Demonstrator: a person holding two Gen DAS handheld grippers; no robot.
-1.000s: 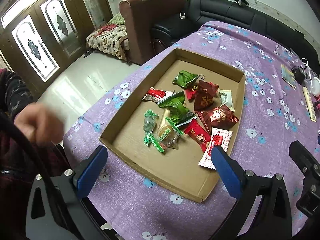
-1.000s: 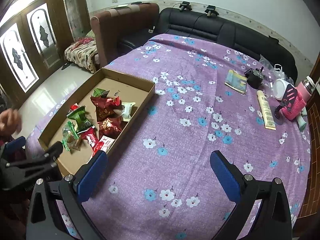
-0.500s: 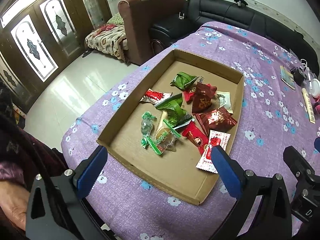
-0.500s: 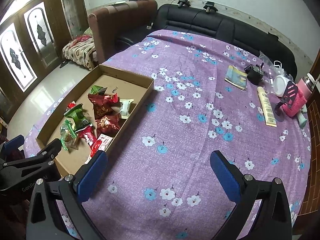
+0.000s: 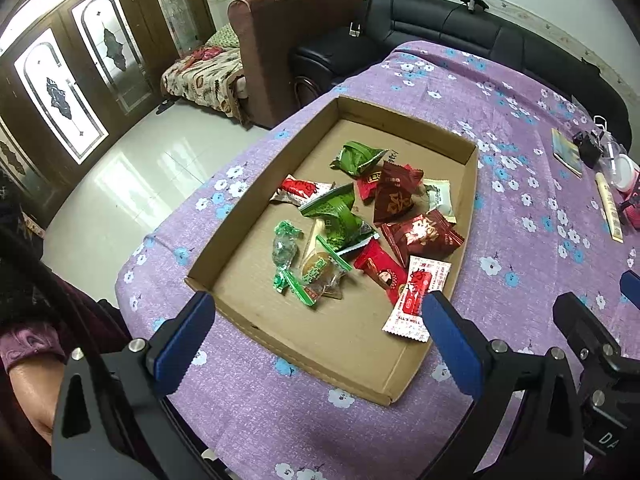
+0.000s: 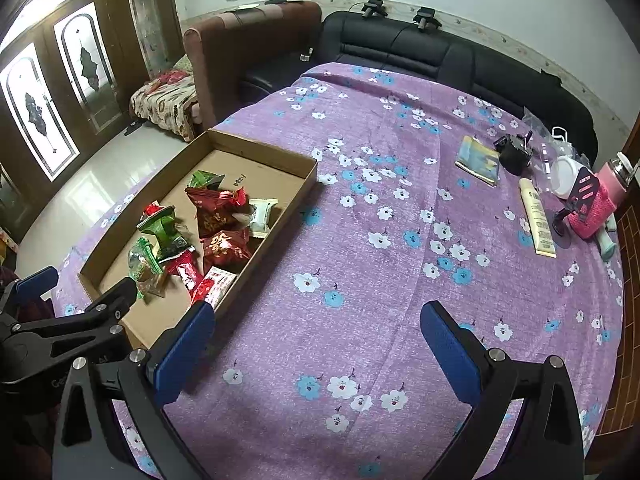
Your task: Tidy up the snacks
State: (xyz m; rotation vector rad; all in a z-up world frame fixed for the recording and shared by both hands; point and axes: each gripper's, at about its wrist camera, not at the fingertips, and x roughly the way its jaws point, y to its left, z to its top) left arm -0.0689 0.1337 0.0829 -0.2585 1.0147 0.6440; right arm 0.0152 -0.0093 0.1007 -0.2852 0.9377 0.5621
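A counter [image 6: 360,240] draped in a soft purple cloth printed with white and blue flowers fills both views. On it, ahead of the left claw [image 5: 316,344] and to the left of the right claw [image 6: 316,354], sits a shallow rectangular cardboard tray [image 5: 256,216] with low matte walls. Every snack [image 5: 360,228] in sight lies inside this tray in one loose, overlapping heap: crinkly foil and plastic packets in dark red, green, bright red and white, pillow-shaped or twisted at the ends. None rests on the cloth. This fits either snacks already gathered into the tray or a jumble awaiting sorting; the pictures cannot settle which. Both claws hang spread wide and hold nothing, their blue pads flat and smooth. Far right of the right claw sits small clutter, including a pale tube [image 6: 536,220].
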